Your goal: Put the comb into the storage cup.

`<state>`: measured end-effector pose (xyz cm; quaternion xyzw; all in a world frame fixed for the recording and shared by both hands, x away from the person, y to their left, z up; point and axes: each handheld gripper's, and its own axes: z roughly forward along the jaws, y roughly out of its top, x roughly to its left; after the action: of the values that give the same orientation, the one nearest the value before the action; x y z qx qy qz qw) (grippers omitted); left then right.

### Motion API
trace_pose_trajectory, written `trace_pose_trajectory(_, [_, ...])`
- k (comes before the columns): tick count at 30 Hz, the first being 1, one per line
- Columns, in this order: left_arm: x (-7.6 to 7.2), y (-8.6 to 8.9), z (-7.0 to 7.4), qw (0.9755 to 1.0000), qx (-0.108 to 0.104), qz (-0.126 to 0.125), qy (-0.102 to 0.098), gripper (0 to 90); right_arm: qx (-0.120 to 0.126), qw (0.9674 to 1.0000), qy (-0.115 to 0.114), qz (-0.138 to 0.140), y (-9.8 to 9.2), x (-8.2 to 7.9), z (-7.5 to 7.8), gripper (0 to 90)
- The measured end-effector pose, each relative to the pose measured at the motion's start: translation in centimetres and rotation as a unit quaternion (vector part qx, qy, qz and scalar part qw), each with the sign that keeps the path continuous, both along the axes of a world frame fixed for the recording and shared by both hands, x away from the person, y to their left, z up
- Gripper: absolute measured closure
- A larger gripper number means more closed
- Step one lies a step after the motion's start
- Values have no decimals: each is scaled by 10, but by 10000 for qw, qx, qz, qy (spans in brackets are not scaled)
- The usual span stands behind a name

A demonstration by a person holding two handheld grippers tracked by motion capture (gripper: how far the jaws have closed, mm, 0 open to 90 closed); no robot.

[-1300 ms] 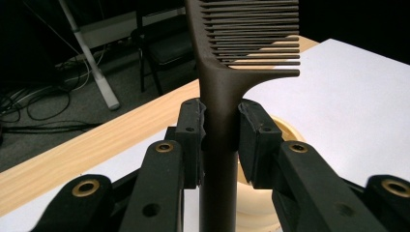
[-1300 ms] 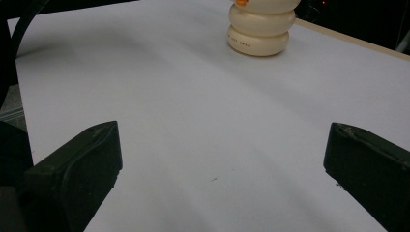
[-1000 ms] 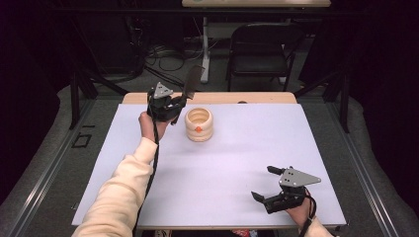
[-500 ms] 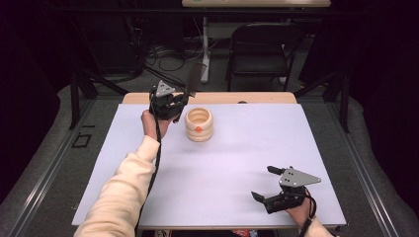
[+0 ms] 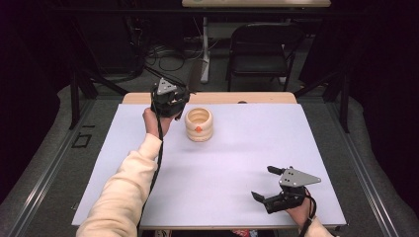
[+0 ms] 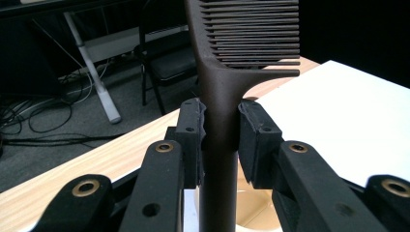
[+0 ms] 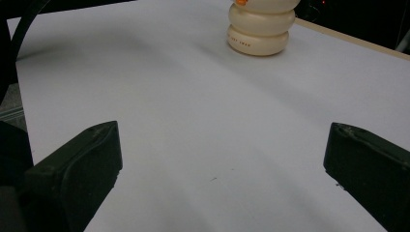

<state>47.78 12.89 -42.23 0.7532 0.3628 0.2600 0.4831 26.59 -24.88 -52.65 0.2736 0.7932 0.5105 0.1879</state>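
1. Comb (image 6: 227, 72): a dark brown tail comb stands upright in the left gripper (image 6: 220, 128), its handle running down between the 2 black pads and its teeth pointing to the right side of the left gripper view.
2. Grip: both pads press against the handle just below the toothed part, so the jaws are clamped on the comb with no gap on either side.
3. In the high view the left gripper (image 5: 169, 98) sits at the far left part of the white table top (image 5: 247, 148), just beside the cream holder (image 5: 198, 124), to that holder's left.
4. The cream holder is a round ribbed pot, open at the top, with a small orange mark on its near side; in the left gripper view its pale rim (image 6: 251, 212) shows right below the comb handle.
5. Whether the handle's lower end touches the holder cannot be told.
6. The right gripper (image 5: 269, 185) rests low at the near right part of the table, well apart from the holder and the comb.
7. Its 2 jaws stand wide apart with nothing between them; in the right gripper view only bare white table lies between the pads, and the holder (image 7: 261, 29) stands far ahead.
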Motion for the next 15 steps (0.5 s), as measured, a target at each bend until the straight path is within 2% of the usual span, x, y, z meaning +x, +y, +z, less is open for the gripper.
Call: trace_pose_trajectory(15, [3, -6, 1, 9999, -87, 22, -69, 722, 3, 10000, 8, 3, 0, 0, 0, 0])
